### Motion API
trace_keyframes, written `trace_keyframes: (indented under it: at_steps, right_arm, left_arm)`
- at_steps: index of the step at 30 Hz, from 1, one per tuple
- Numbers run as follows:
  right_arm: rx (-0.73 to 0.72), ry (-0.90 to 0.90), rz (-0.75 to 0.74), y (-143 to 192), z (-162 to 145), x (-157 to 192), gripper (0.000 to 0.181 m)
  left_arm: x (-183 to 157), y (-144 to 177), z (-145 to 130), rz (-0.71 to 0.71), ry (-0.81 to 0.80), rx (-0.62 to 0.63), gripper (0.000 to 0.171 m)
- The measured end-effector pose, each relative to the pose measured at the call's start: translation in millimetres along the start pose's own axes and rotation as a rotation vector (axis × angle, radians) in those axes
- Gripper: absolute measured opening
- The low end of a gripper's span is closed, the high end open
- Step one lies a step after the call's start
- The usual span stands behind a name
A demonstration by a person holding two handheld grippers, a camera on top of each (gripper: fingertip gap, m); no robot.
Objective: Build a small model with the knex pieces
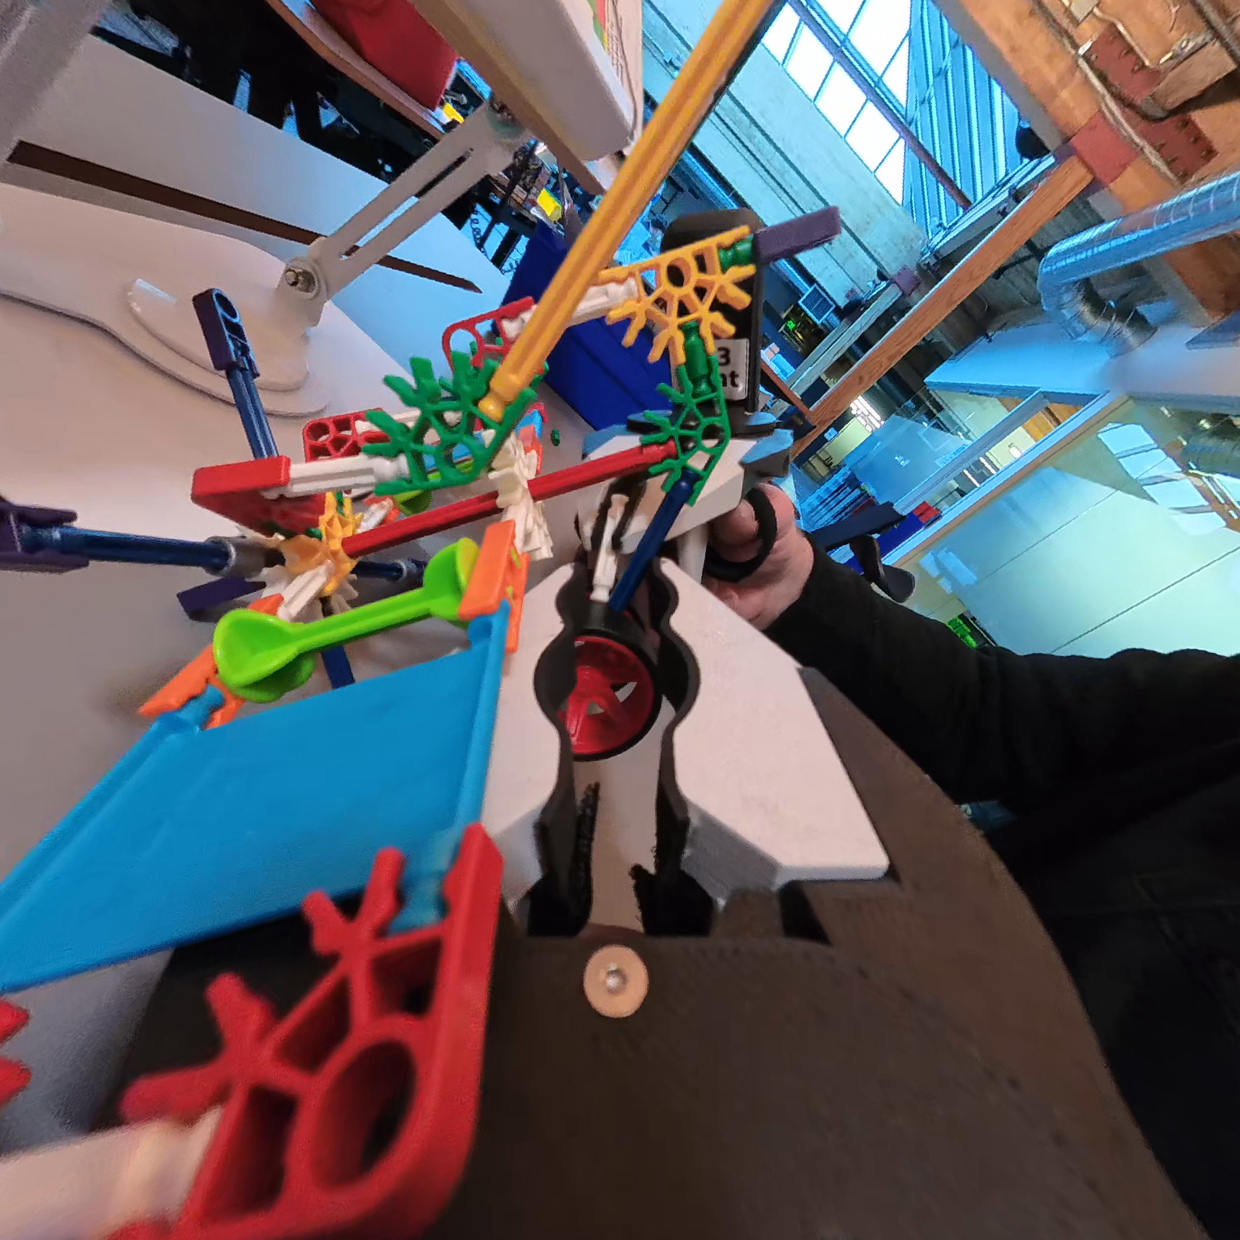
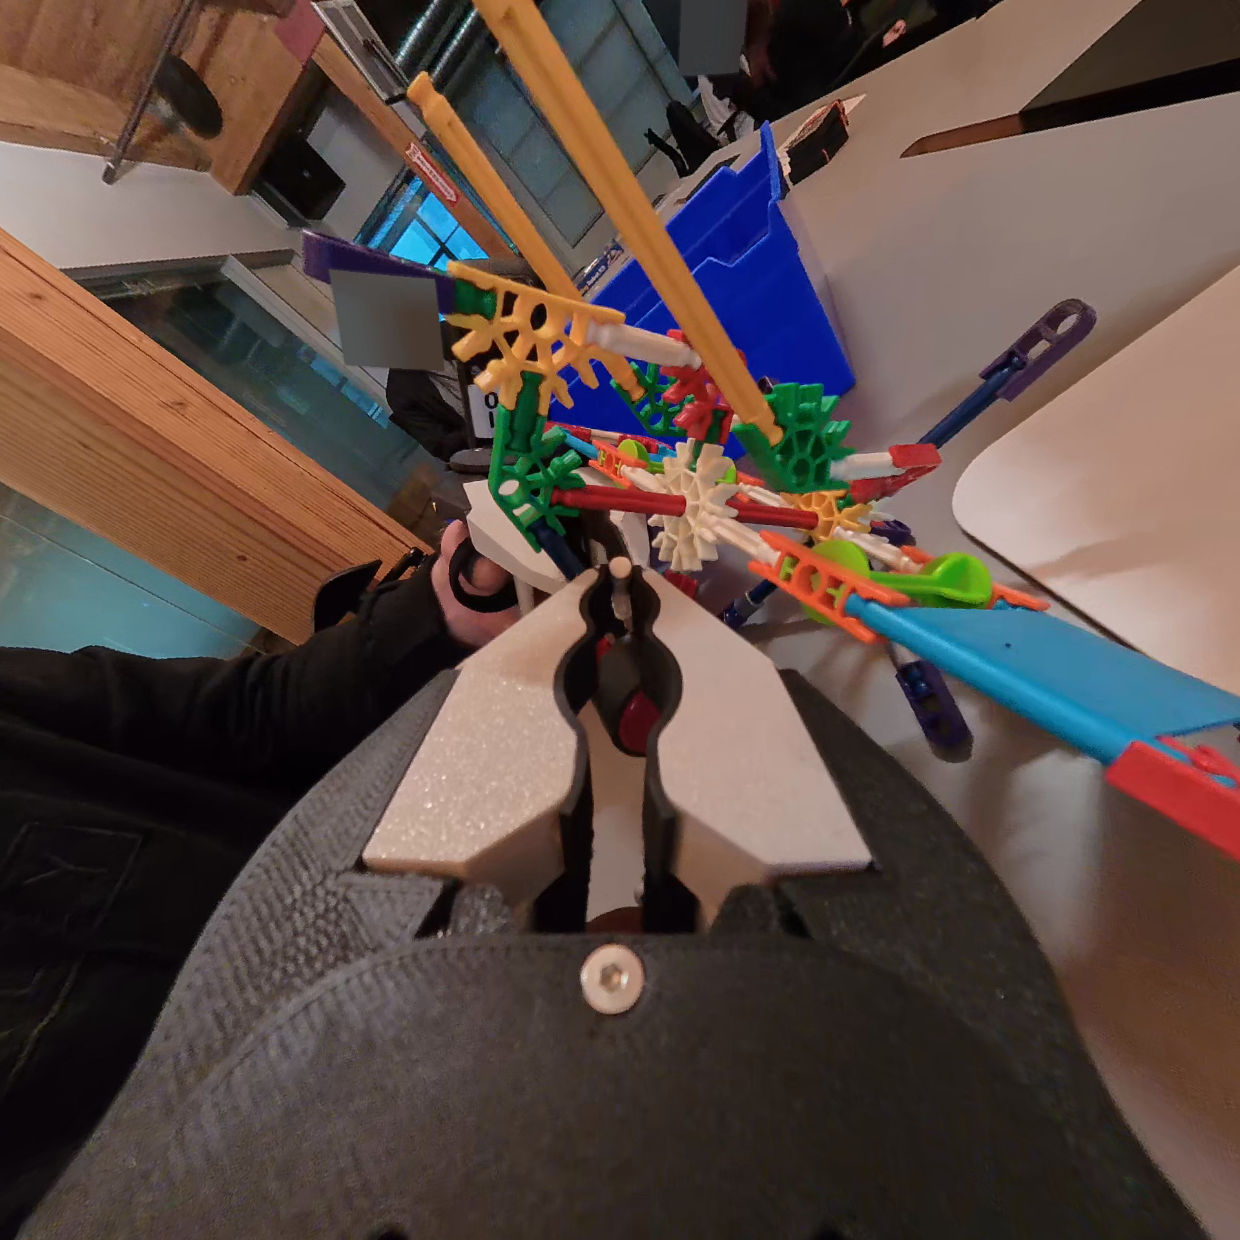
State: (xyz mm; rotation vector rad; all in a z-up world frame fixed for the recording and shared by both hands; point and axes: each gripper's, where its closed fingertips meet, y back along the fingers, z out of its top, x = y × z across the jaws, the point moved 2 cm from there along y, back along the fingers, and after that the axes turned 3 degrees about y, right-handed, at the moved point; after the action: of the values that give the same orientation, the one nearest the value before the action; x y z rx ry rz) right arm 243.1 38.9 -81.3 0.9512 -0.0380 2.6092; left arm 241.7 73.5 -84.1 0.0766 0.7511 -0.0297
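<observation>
A colourful rod-and-connector toy model (image 1: 470, 456) is held up just above a white table (image 1: 80, 416). It has long yellow rods (image 1: 604, 221), green connectors (image 1: 443, 429), a red rod (image 1: 537, 490), a white snowflake connector (image 2: 691, 510), a lime scoop piece (image 1: 322, 631) and a light blue panel (image 1: 268, 805). My left gripper (image 1: 616, 570) is shut on a black wheel with a red hub (image 1: 607, 698) at the model's near end. My right gripper (image 2: 618, 577) is shut on a black and red wheel (image 2: 627, 711), and a white rod (image 2: 621, 584) pokes out at its tips. The two grippers face each other, tips close.
A blue bin (image 2: 738, 295) stands on the table behind the model. A white stand base with a slanted arm (image 1: 282, 335) sits at the far left. A person's hand in a black sleeve (image 1: 765, 563) holds the other gripper. A wooden beam (image 2: 168, 429) runs along the left. The tips of both grippers are at nearly the same place.
</observation>
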Motion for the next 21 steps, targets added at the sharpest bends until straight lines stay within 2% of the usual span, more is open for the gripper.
trace_keyframes:
  at_steps: [8,16,21]
  right_arm:
    - [-0.010,0.006,-0.018,-0.5,1.6,-2.2,0.002]
    - [-0.072,0.029,-0.056,0.7,10.7,-4.4,0.002]
    - [-0.059,0.036,-0.050,-6.2,7.7,-0.1,0.002]
  left_arm:
    - [7.4,6.0,2.5,0.047,0.026,-0.004,0.022]
    - [11.1,5.9,4.8,0.062,0.032,-0.027,0.013]
    - [10.7,2.1,3.1,0.070,0.019,-0.020,0.012]
